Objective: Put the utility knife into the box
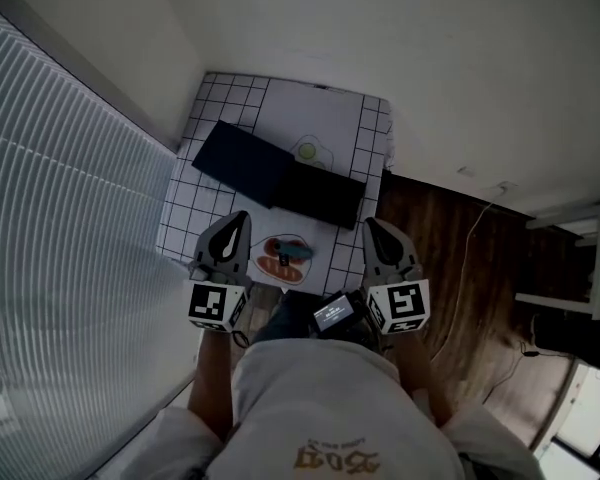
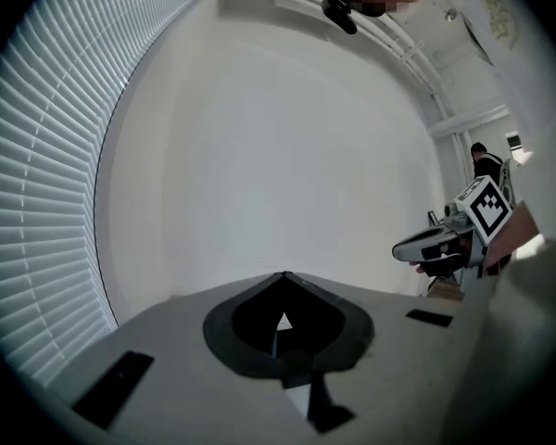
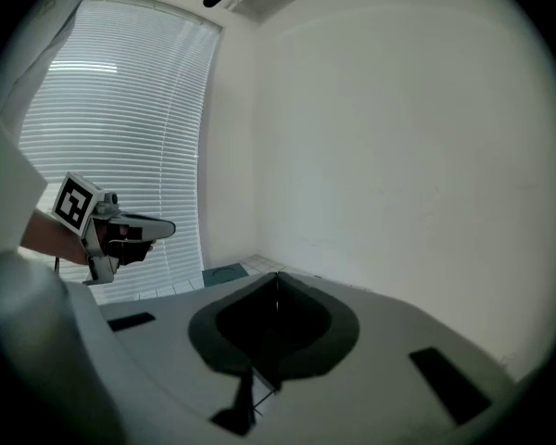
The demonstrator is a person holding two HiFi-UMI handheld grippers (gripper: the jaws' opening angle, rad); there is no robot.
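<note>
White plaster walls (image 1: 400, 28) close in the corner, with slatted window blinds (image 1: 60, 168) along the left and dark wood-grain floor (image 1: 450, 238) to the right. In the corner stands a small table (image 1: 365, 118) with a white top ruled in thin black grid lines.

The utility knife (image 1: 294, 252) lies at the table's near edge, between the two grippers as the head view shows them. It reads as a short teal bar resting on a pale oval mat (image 1: 270, 243) with orange-red patches. It is too small to make out its blade or slider.

Beyond it, the box (image 1: 245, 163) is matte black. It shows as two flat rectangles laid end to end on a slant across the middle of the table. A small round pale piece (image 1: 307, 151) sits just behind it.

The left gripper (image 1: 242, 216) and the right gripper (image 1: 370, 223) are smooth grey shells tapering to points. Each has its jaws pressed together with nothing between them, and both are held above the near edge of the table, clear of the knife.
</note>
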